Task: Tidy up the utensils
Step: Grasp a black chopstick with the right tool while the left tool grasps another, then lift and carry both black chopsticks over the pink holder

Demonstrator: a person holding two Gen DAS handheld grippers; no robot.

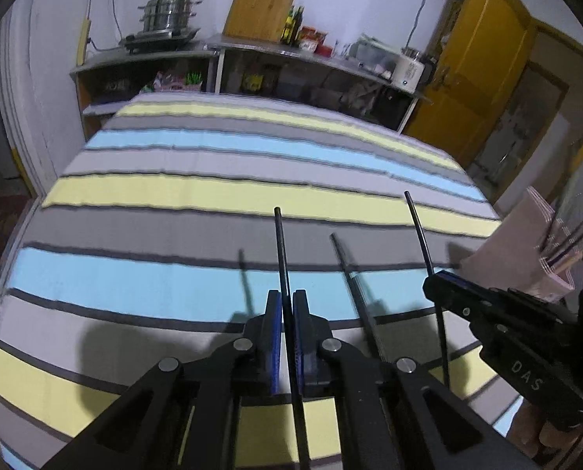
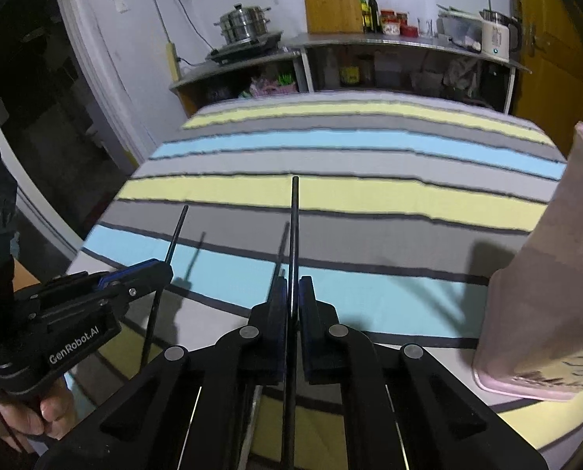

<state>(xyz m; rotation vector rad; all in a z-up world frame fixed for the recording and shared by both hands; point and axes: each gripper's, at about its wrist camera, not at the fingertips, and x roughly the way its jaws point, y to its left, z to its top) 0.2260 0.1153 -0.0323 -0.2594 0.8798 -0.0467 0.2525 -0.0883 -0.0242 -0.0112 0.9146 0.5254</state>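
Left wrist view: two thin black chopsticks, one (image 1: 283,250) clamped in the left hand-held gripper (image 1: 286,305), one (image 1: 419,231) in the right hand-held gripper (image 1: 434,278); one pink holder (image 1: 526,246) far right.

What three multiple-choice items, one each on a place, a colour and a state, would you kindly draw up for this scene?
1. Where does the holder stand relative to the right tongs?
A. to their left
B. to their right
C. directly beneath them

2. What colour is the right chopstick, held in the right tongs?
A. black
B. white
C. red

3. How do the left tongs stand?
A. wide open and empty
B. shut on the left chopstick
C. shut on a spoon

Answers:
1 B: the holder fills the right edge of the right wrist view.
2 A: the thin stick rising between the pads is black.
3 B: the two pads pinch a thin stick in the left wrist view.
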